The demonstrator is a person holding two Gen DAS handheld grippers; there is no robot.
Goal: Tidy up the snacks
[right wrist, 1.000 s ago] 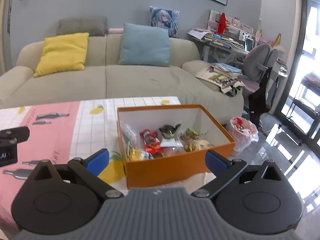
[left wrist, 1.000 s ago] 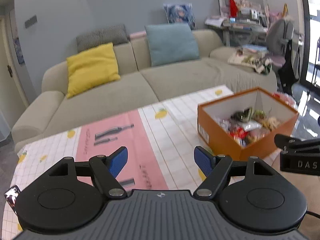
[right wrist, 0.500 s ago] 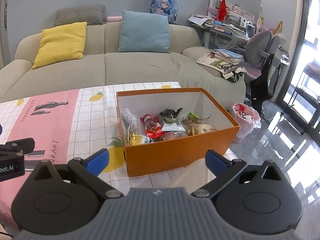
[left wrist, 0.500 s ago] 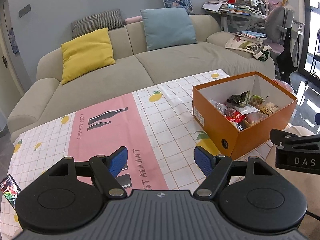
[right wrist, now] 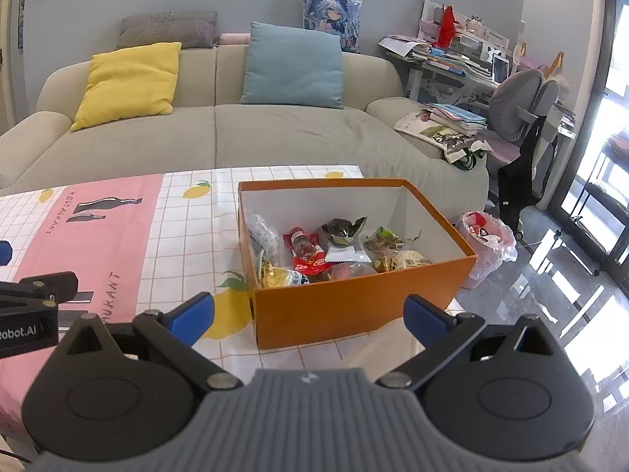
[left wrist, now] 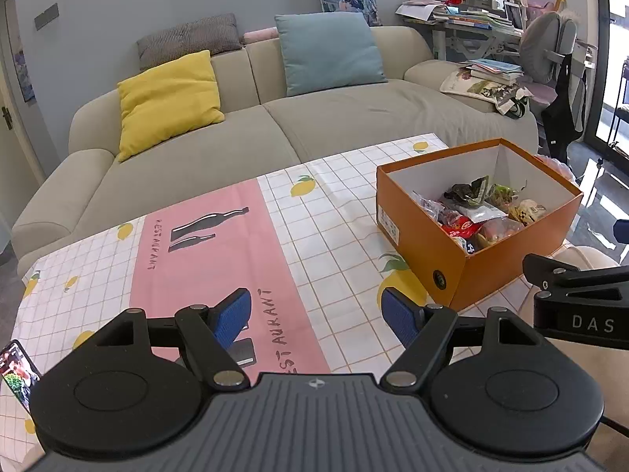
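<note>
An orange box (right wrist: 354, 310) (left wrist: 468, 271) stands on the table's right end, with several snack packets inside: a red pouch (right wrist: 304, 249), a dark green packet (right wrist: 342, 228), a yellow packet (right wrist: 275, 275). In the left wrist view the same snacks (left wrist: 471, 212) show from the side. My right gripper (right wrist: 310, 312) hovers open just in front of the box, nothing between its blue pads. Over the pink stripe of the tablecloth (left wrist: 220, 259), left of the box, my left gripper (left wrist: 316, 314) is open and empty.
A phone (left wrist: 17, 369) lies at the table's near left corner. A beige sofa (left wrist: 243, 137) with yellow and blue cushions runs behind the table. A bin with a pink bag (right wrist: 487, 244) stands on the floor right of the box. A cluttered desk and chair (right wrist: 519, 94) fill the far right.
Both views have tilted down and risen, so more of the tablecloth and the box's inside shows. Both grippers stay open and empty.
</note>
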